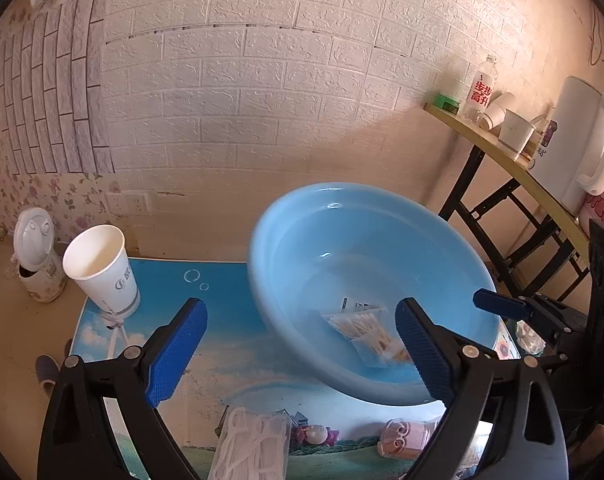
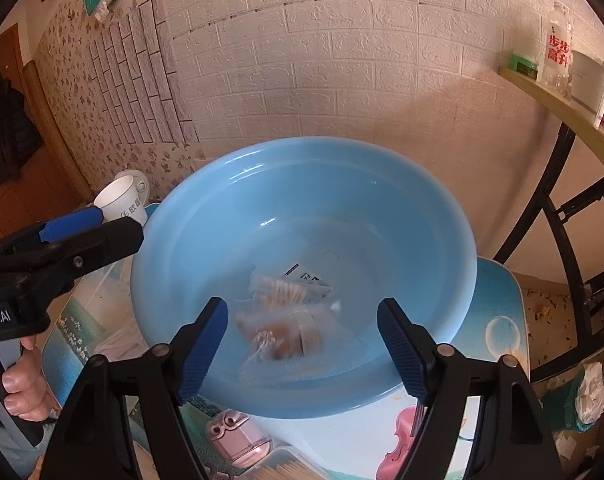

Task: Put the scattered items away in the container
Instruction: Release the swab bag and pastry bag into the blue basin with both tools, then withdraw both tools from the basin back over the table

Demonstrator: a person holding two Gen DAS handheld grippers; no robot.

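A light blue basin (image 1: 362,236) (image 2: 302,200) stands on the small picture-printed table (image 1: 205,288). In it lies a clear bag of cotton swabs (image 1: 362,328) (image 2: 289,288). A second clear bag (image 2: 281,340) with brownish contents, blurred, lies nearer me. My right gripper (image 2: 302,304) is open above the basin with nothing pressed between its pads. My left gripper (image 1: 299,304) is open at the basin's left front edge and holds nothing. On the table in front lie a bag of white floss picks (image 1: 253,448), a pink case (image 1: 406,436) (image 2: 237,436) and a box of thin sticks (image 2: 289,470).
A white paper cup (image 1: 101,268) (image 2: 121,200) stands at the table's far left corner. A white bin (image 1: 35,256) sits on the floor by the wall. To the right, a folding side table (image 1: 502,156) carries a kettle (image 1: 574,152), a bottle and cups.
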